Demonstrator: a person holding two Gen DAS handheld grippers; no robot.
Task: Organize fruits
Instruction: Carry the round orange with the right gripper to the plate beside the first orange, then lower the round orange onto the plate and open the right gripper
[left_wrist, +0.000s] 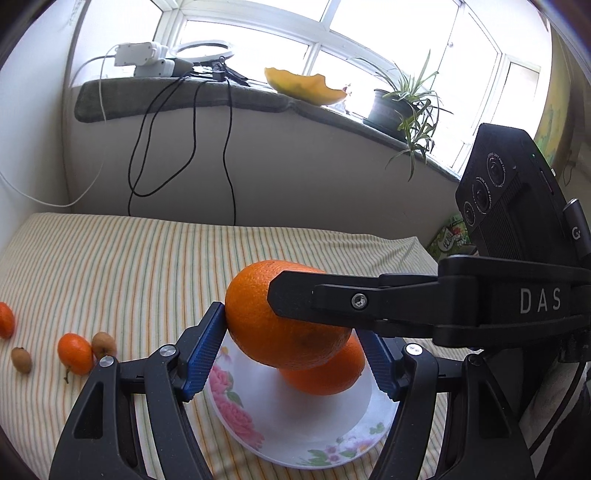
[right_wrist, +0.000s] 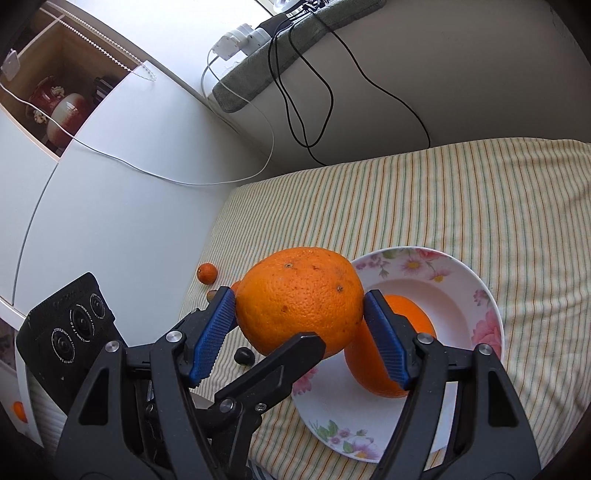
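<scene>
One large orange (left_wrist: 251, 325) is clamped crosswise by both the left gripper (left_wrist: 291, 332) and the right gripper (right_wrist: 299, 306) and is held just above the flowered plate (left_wrist: 332, 424), where a second orange (left_wrist: 325, 380) is lodged directly beneath.

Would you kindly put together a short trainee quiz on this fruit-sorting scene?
1. True or false: the floral plate is empty.
2. What does the right gripper clamp? A) the large orange B) a banana C) a cup
3. Fill in: the small orange fruit lies on the ____ cloth.

Key: 1 false, a second orange sits on it; 2 A; 3 striped.
</scene>
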